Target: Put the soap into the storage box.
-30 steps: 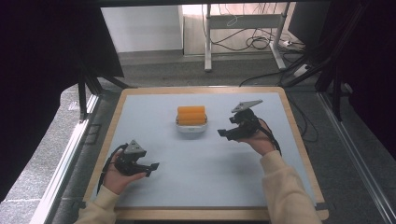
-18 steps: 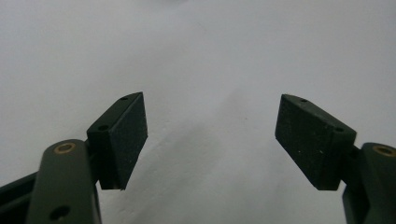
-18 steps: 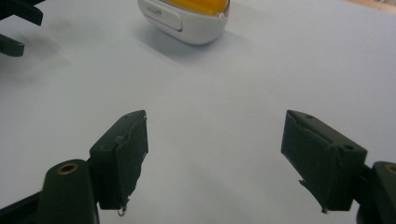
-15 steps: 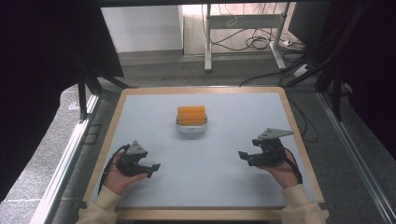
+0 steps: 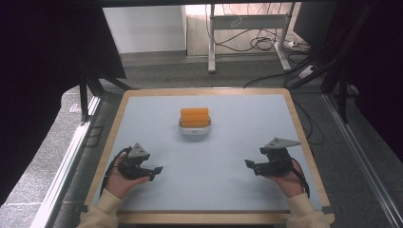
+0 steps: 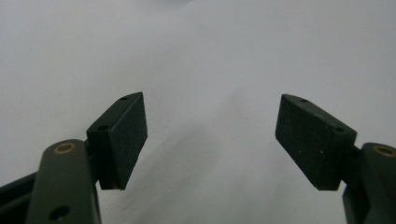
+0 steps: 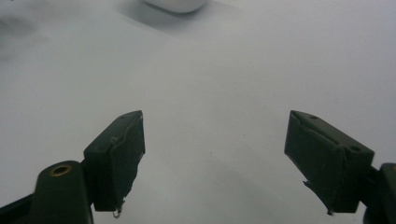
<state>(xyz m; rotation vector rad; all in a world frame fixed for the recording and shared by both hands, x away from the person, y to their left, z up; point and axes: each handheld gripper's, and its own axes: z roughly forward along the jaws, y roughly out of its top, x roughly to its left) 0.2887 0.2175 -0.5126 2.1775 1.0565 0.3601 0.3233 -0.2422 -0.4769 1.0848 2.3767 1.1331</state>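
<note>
a pale blue-grey mat (image 5: 204,190) covers the table, framed by a light wooden rim (image 5: 209,218). beyond it lie grey floor, a white table frame and loose black cables (image 5: 266,43). near the far middle of the mat a smooth white bowl (image 5: 195,131) holds a ridged orange block (image 5: 194,117). the left gripper (image 5: 154,170) rests at the near left, its flat matte pads (image 6: 130,135) wide apart with nothing between them. the right gripper (image 5: 248,165) sits at the near right, well apart from the bowl; its jaws have just been opening and stand wide, bare mat between them.
</note>
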